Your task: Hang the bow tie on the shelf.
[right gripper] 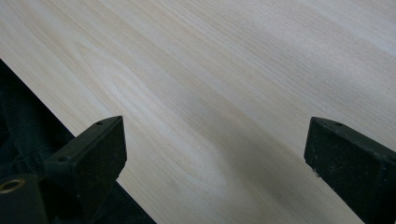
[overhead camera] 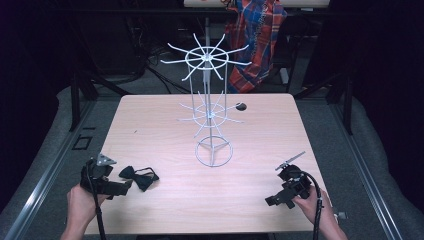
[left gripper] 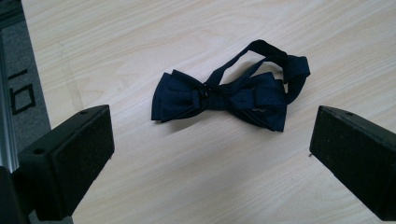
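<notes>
Left tongs spread before bow tie, right tongs spread over table edge

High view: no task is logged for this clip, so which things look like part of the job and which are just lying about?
Probably part of the job:
- bow tie, flat on the table, ahead of the open left gripper
- wire rack, hooks bare
- right gripper, open over bare wood

Just lying about:
- plaid cloth behind the table
</notes>
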{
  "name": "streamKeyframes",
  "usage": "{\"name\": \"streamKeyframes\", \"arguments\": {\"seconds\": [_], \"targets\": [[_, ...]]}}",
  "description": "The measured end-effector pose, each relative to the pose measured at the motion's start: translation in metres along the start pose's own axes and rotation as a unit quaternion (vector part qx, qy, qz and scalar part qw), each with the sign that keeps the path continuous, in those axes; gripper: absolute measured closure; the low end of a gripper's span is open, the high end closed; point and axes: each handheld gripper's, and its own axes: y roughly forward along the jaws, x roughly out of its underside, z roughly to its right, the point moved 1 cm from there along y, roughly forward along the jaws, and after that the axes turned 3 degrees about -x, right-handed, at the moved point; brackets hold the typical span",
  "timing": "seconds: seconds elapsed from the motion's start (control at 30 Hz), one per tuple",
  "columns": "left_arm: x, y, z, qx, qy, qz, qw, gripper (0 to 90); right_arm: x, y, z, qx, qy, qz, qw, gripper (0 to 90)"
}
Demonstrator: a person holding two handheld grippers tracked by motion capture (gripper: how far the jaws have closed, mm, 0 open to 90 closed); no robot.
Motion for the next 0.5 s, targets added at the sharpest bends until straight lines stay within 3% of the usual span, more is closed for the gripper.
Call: {"name": "streamKeyframes", "arguments": {"seconds": [0.07,0.17,0.2,0.5], "targets": [[0.0,0.0,0.0,0.0,-0.003,0.0,1.0,0.2,0.001,0.002,0.0,-0.005,0.003,0.007,1.0,5.7],[-0.001,-0.001,0.0,-0.003,-0.004,0.002,1.0,0.3,0.0,0.0,0.0,0.011,-0.009,-0.011,0.9998,6.0],[-0.002,-0.001,0.001,-0.002,-0.003,0.001,1.0,0.3,0.001,0.001,0.0,0.002,-0.002,-0.004,1.0,6.5],[-0.006,0.0,0.012,0.001,0.001,-0.001,1.0,0.2,0.001,0.002,0.0,0.005,-0.006,-0.011,0.9999,7.4]]}}
